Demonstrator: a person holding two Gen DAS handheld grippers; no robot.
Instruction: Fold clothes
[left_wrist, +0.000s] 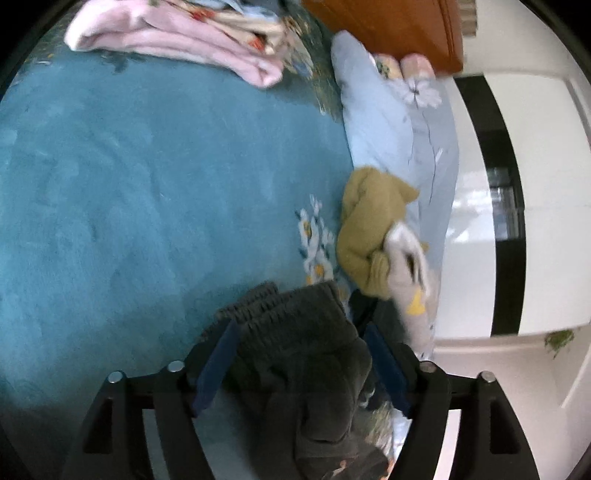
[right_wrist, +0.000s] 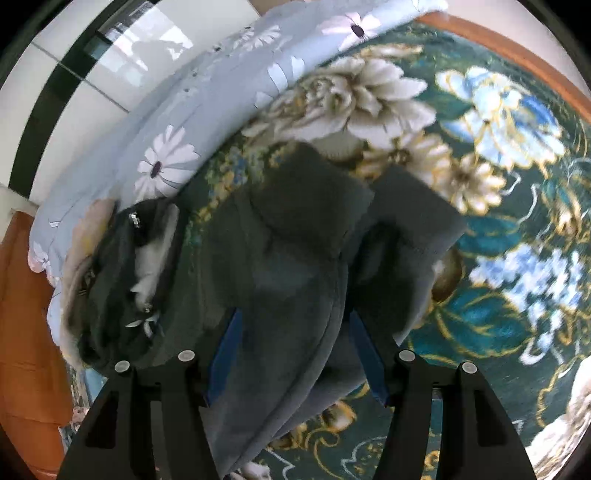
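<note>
On the teal floral bedspread (left_wrist: 129, 184) a dark grey ribbed garment (left_wrist: 306, 354) lies, apparently released, between the spread jaws of left gripper (left_wrist: 301, 363) and right gripper (right_wrist: 295, 356); it should be smoothed flat before regripping.

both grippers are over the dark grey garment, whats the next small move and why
Probably lift both grippers clear. The left gripper and right gripper stand open astride the dark grey garment, pads apparently not pressing, and it lies bunched on the bed.
</note>
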